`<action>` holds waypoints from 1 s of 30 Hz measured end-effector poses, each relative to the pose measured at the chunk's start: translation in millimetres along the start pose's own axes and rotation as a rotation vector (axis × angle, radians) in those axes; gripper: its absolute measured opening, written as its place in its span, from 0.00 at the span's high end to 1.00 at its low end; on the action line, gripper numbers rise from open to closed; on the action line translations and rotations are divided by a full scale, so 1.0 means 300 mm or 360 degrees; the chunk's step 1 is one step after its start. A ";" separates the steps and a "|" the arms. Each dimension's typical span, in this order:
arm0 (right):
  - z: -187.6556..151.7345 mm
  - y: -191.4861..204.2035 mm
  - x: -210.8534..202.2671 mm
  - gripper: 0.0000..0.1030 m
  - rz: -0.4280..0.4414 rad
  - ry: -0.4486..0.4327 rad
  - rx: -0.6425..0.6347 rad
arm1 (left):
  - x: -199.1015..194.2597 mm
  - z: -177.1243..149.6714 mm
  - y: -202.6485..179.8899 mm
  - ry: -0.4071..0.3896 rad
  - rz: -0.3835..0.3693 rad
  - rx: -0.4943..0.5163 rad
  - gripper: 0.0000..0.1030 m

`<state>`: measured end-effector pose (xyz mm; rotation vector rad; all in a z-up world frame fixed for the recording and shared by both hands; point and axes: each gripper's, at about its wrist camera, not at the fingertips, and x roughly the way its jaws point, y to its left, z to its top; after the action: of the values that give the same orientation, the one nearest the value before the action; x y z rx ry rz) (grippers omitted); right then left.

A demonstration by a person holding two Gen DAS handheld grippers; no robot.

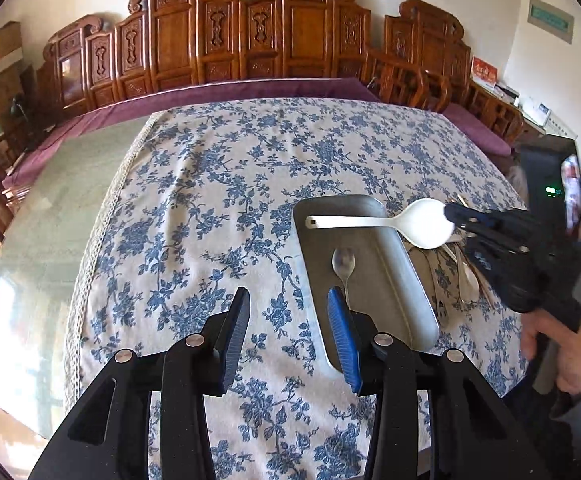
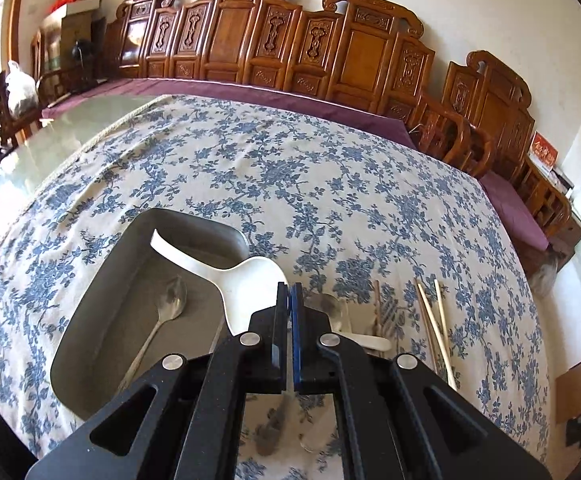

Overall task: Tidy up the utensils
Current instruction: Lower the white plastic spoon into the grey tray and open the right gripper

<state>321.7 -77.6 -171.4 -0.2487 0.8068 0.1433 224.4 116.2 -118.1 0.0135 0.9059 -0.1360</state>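
Note:
A grey metal tray (image 1: 394,280) (image 2: 102,292) lies on the floral tablecloth, with a metal spoon (image 1: 343,264) (image 2: 166,308) inside it. My right gripper (image 2: 289,292) (image 1: 456,216) is shut on the bowl rim of a white plastic spoon (image 1: 394,222) (image 2: 246,280) and holds it above the tray's right edge, handle over the tray. My left gripper (image 1: 288,312) is open and empty, low over the tray's left edge. Wooden chopsticks (image 2: 434,320) and more spoons (image 1: 466,276) lie on the cloth right of the tray.
The floral tablecloth (image 1: 218,184) covers most of a glass-topped table (image 1: 50,220). Carved wooden chairs (image 1: 226,36) with purple cushions stand behind the table. A person's hand (image 1: 566,344) holds the right gripper at the table's right side.

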 end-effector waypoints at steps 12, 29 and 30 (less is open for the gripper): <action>-0.021 0.128 -0.060 0.96 0.0119 -0.0032 -0.0064 | -0.019 -0.037 0.002 -0.0040 -0.0037 -0.0011 0.63; -0.119 0.219 -0.083 0.96 0.0617 0.0085 -0.0022 | -0.024 -0.050 0.006 -0.0037 -0.0053 -0.0026 0.63; -0.121 0.209 -0.089 0.96 0.0620 0.0074 -0.0016 | -0.024 -0.049 0.008 -0.0037 -0.0055 -0.0027 0.63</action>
<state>264.6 -28.0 -186.4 -0.1020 0.8947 0.5089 208.7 120.3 -121.6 -0.0191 0.8844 -0.1602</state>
